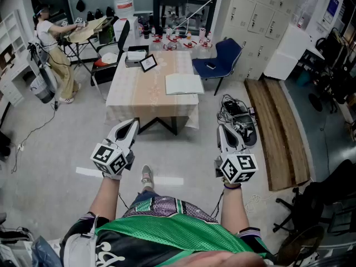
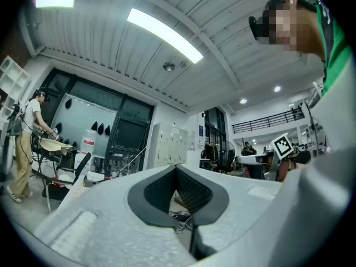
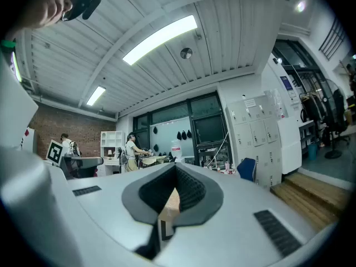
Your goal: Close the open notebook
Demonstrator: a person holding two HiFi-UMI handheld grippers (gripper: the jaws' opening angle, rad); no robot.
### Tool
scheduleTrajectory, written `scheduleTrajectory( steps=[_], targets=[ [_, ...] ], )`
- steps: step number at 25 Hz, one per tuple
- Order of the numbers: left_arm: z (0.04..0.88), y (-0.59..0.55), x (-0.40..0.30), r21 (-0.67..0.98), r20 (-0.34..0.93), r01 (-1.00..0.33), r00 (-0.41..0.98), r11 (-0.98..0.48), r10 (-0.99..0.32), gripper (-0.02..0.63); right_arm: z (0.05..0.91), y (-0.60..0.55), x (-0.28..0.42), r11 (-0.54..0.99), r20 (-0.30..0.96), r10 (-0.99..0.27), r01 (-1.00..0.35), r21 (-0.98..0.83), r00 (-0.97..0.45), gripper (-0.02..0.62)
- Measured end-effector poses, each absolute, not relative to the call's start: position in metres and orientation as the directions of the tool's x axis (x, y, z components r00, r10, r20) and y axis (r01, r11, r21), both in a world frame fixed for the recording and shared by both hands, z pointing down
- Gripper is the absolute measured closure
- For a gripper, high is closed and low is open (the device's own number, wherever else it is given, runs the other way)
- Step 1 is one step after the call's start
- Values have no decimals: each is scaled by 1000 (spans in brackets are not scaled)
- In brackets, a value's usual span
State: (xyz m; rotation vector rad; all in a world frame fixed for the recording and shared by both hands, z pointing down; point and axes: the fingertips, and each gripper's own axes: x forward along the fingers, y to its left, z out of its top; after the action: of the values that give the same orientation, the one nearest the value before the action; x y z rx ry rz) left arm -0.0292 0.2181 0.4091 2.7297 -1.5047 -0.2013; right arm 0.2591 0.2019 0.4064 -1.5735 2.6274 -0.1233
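Observation:
The open notebook [image 1: 184, 84] lies flat with white pages up on the right side of the cloth-covered table [image 1: 139, 96] in the head view. Both grippers are held over the floor, well short of the table's near edge. My left gripper [image 1: 130, 128] points toward the table, its tips touching and nothing between them; in its own view the left gripper [image 2: 176, 166] shows the pads meeting at the tip. My right gripper [image 1: 225, 131] is likewise shut and empty, as the right gripper [image 3: 176, 164] also shows in its own view.
A small framed picture [image 1: 148, 63] and a stack of items stand at the table's far end. A blue chair [image 1: 221, 58] is at the right, a black chair [image 1: 115, 48] at the left. Cables [image 1: 238, 113] and wooden boards [image 1: 281, 128] lie on the floor. A person [image 1: 53, 48] works at the back left.

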Motion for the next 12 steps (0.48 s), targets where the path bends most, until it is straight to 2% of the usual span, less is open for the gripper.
scheduleTrajectory(
  steps=[12],
  targets=[
    [408,224,-14,51,-99,-799,593,-599,-799,591,406,210,257,472,-20,-881,-876,-101,-472,598]
  ],
)
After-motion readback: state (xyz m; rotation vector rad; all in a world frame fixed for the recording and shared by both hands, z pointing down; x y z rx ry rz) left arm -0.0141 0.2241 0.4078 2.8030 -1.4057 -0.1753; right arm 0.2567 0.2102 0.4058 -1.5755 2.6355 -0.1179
